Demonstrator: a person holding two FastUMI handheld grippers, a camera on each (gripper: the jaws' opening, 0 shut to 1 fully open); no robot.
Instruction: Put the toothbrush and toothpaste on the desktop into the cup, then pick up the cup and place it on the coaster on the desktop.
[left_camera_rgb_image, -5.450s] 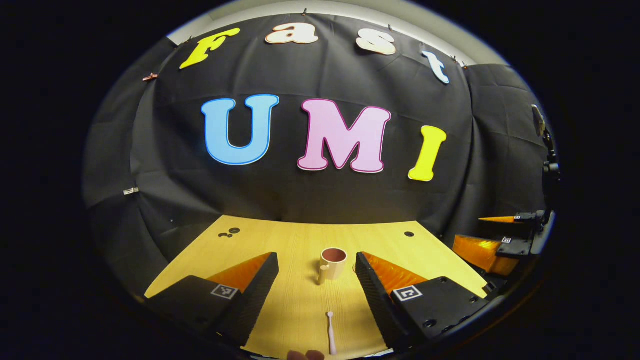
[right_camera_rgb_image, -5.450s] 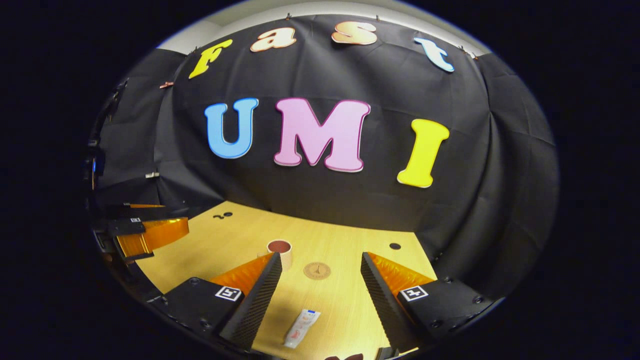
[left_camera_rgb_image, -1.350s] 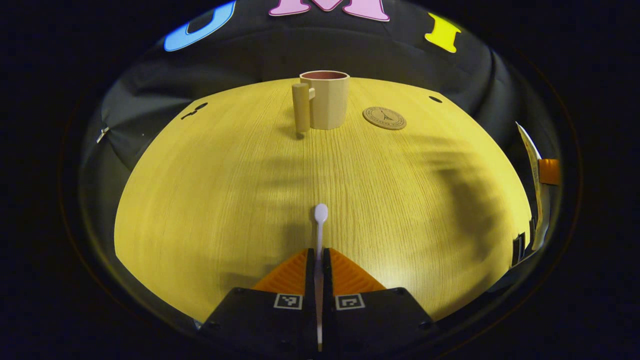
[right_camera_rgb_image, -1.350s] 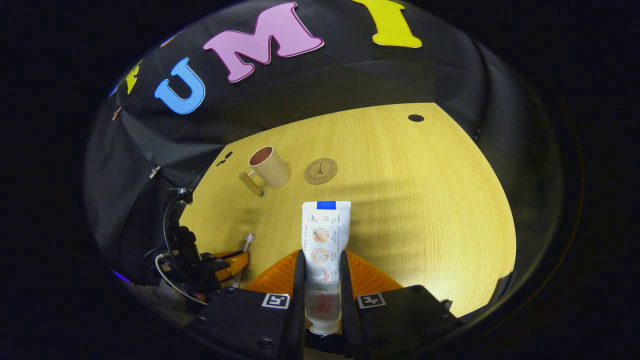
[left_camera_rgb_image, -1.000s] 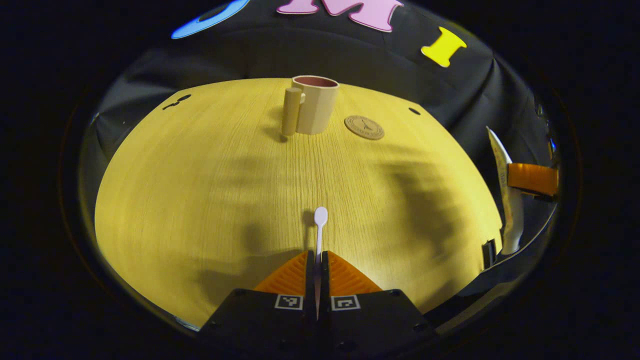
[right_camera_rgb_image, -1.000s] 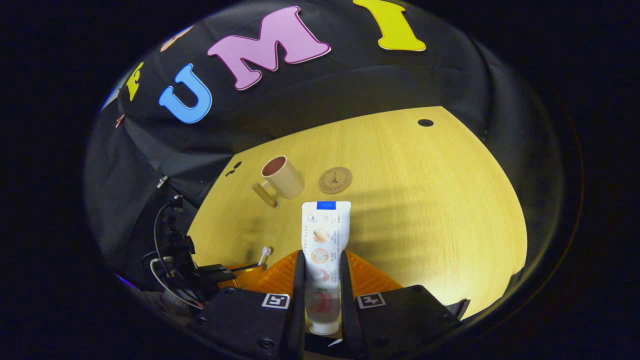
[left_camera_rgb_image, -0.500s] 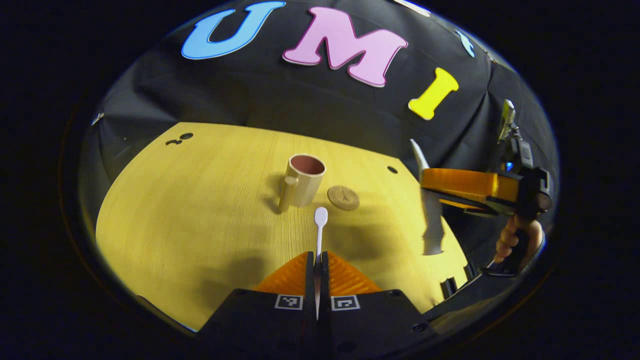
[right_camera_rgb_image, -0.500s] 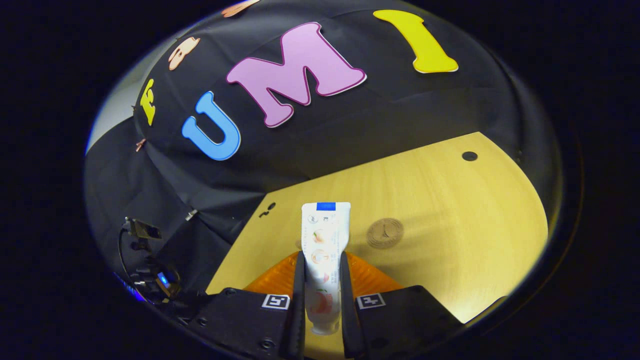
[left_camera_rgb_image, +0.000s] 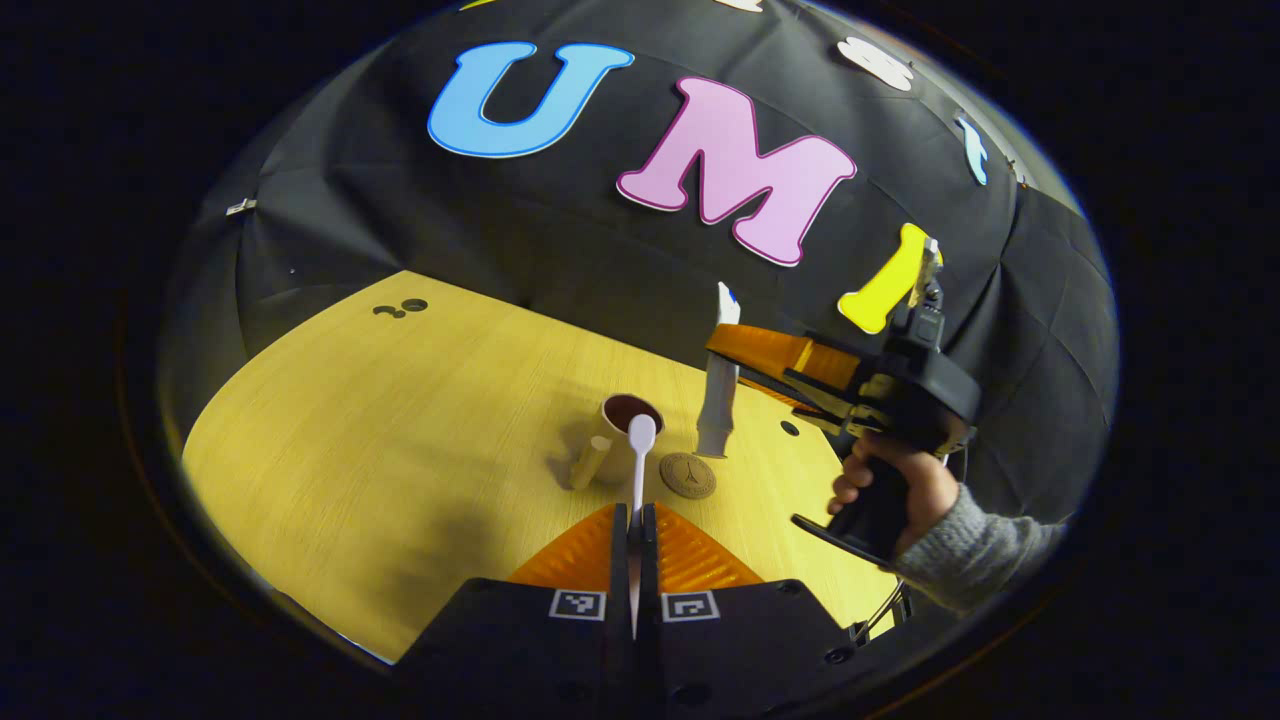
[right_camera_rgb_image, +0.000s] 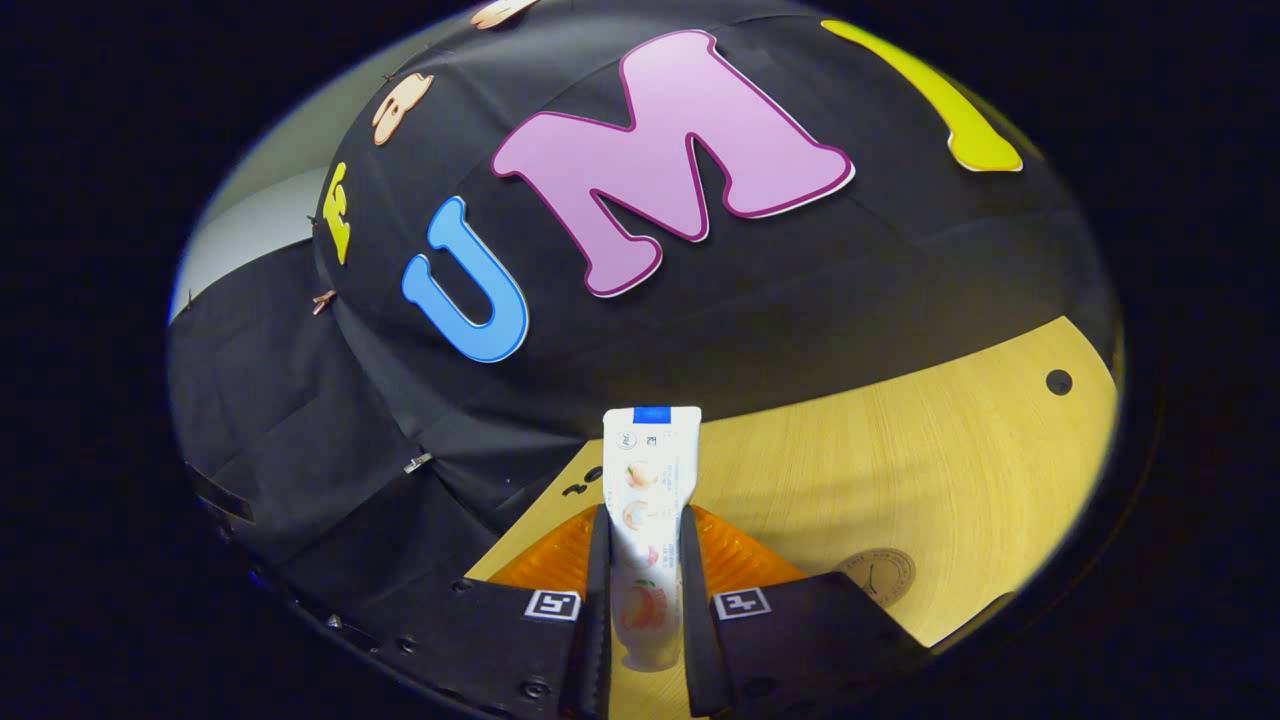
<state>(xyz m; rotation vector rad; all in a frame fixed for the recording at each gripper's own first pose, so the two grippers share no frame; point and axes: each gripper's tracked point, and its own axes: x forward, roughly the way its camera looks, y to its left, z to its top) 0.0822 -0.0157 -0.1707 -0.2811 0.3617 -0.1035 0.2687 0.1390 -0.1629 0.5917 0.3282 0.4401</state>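
Observation:
My left gripper (left_camera_rgb_image: 634, 515) is shut on a white toothbrush (left_camera_rgb_image: 639, 460) that sticks forward, its head over the rim of the beige cup (left_camera_rgb_image: 618, 442) on the wooden desktop (left_camera_rgb_image: 400, 420). A round brown coaster (left_camera_rgb_image: 687, 476) lies just right of the cup. In the left gripper view the right gripper (left_camera_rgb_image: 745, 355) hangs above the coaster with a white toothpaste tube (left_camera_rgb_image: 718, 395) pointing down, a hand (left_camera_rgb_image: 890, 495) holding its grip. In the right gripper view my right gripper (right_camera_rgb_image: 640, 530) is shut on the toothpaste tube (right_camera_rgb_image: 648, 500), and the coaster (right_camera_rgb_image: 876, 574) shows at the lower right.
The desktop (right_camera_rgb_image: 900, 470) has small dark holes at its far left (left_camera_rgb_image: 400, 308) and far right (right_camera_rgb_image: 1058, 381). Black cloth wall stands close behind the desk. A grey sleeve (left_camera_rgb_image: 975, 555) reaches in from the right in the left gripper view.
Both grippers rose and moved toward the cup. The toothbrush head now sits over the cup's rim. The right gripper with the tube swung left to just above the coaster and tilted upward.

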